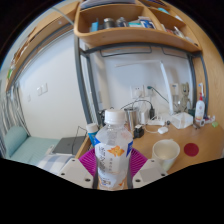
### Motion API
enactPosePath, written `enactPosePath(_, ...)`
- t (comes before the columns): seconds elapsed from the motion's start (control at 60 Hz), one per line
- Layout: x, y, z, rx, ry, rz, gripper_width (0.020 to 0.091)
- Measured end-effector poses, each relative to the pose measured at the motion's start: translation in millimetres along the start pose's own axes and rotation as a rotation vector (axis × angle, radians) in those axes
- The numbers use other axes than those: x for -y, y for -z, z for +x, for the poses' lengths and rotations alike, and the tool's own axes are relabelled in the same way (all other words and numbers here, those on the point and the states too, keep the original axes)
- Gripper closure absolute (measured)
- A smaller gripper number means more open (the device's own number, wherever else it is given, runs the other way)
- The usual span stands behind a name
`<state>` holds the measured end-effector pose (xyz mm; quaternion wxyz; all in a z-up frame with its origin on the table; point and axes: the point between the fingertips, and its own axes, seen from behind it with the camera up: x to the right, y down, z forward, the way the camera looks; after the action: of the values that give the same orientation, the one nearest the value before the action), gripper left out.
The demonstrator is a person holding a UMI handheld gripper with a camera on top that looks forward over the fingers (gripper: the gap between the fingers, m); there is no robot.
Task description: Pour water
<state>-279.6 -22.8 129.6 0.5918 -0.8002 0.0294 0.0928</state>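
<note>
A clear plastic water bottle [113, 150] with a white-and-blue label stands upright between my fingers, its neck rising to about the middle of the view. My gripper [112, 162] is shut on the bottle, both magenta pads [90, 160] pressing its sides. Its cap area is pale and I cannot tell whether a cap is on. A white cup [165, 152] stands on the wooden desk [148, 138] just right of the bottle, beyond the right finger. The bottle's lower part is hidden behind the fingers.
A wooden shelf [125, 22] with several items hangs above the desk. At the desk's back stand small bottles and containers [180, 115] and cables [140, 108]. A red round object [191, 150] lies right of the cup. A white wall [50, 85] lies to the left.
</note>
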Motion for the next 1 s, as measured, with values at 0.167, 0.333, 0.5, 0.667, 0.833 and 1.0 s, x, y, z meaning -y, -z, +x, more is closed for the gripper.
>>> enactPosePath(0.167,28.7,-13.3,-0.6,0.084,-0.478,-0.033,0.0711)
enactPosePath(0.333,46.6,-20.4,10.3,0.136,-0.958,-0.04,0.071)
enactPosePath(0.5,45.9,-25.4,25.1,0.16,-1.254,-0.086,0.0708)
enactPosePath(0.667,41.3,-32.0,30.8,0.174,-1.502,-0.181,0.0708)
enactPosePath(0.833,42.5,-35.4,39.7,0.15,-1.713,-0.207,0.0699)
enactPosePath(1.0,41.7,-34.2,47.9,0.131,-1.774,-0.231,0.0698)
